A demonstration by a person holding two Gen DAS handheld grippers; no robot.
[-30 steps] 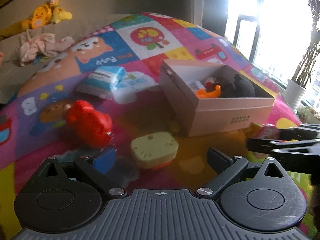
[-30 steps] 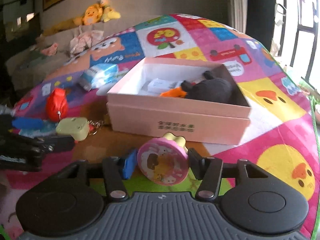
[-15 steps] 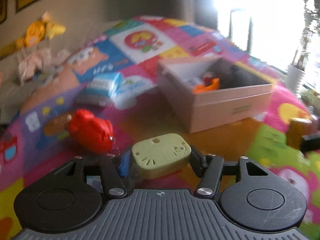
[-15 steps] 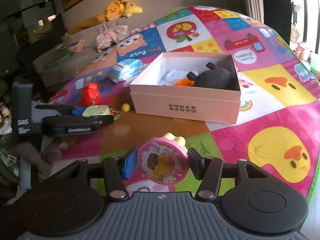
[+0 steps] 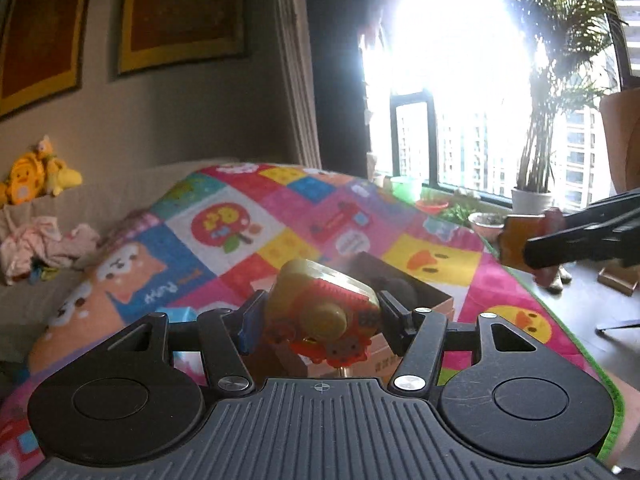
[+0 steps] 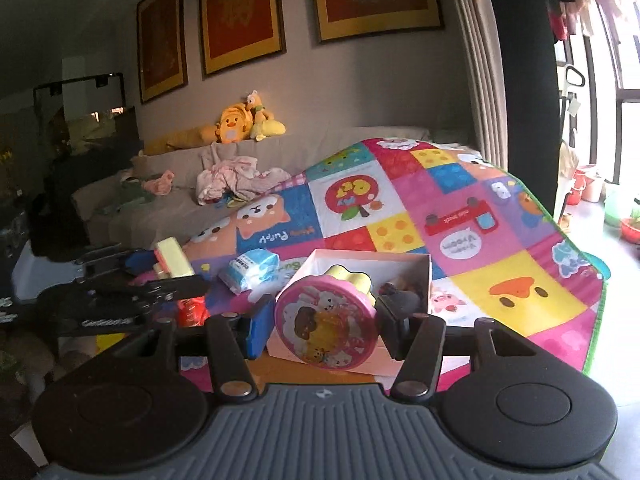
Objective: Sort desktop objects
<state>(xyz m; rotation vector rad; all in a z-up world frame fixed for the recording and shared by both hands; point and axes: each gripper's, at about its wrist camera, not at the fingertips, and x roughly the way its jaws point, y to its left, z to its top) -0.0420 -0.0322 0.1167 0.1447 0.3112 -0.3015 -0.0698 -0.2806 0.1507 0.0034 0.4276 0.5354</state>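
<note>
My left gripper (image 5: pixel 320 320) is shut on a pale yellow-green toy (image 5: pixel 320 304) that is tipped up so its orange underside shows, held in the air in front of the pink box (image 5: pixel 442 303). My right gripper (image 6: pixel 324 328) is shut on a round pink cartoon toy (image 6: pixel 326 320) with a yellow knob, above the near wall of the pink box (image 6: pixel 360 258). A black plush (image 6: pixel 404 298) lies inside the box. In the right wrist view the left gripper (image 6: pixel 160 280) shows at the left with the yellow-green toy (image 6: pixel 172 256).
The box stands on a colourful cartoon mat (image 6: pixel 440 184). A blue tissue pack (image 6: pixel 254 266) and a red toy (image 6: pixel 192 310) lie left of the box. A sofa (image 6: pixel 168 168) with clothes and yellow plush toys is behind. Potted plants (image 5: pixel 532 196) stand by the window.
The left gripper closed on the yellow-green toy and lifted it, tipping it up. The right gripper rose with the pink toy. Both views now look higher over the mat.
</note>
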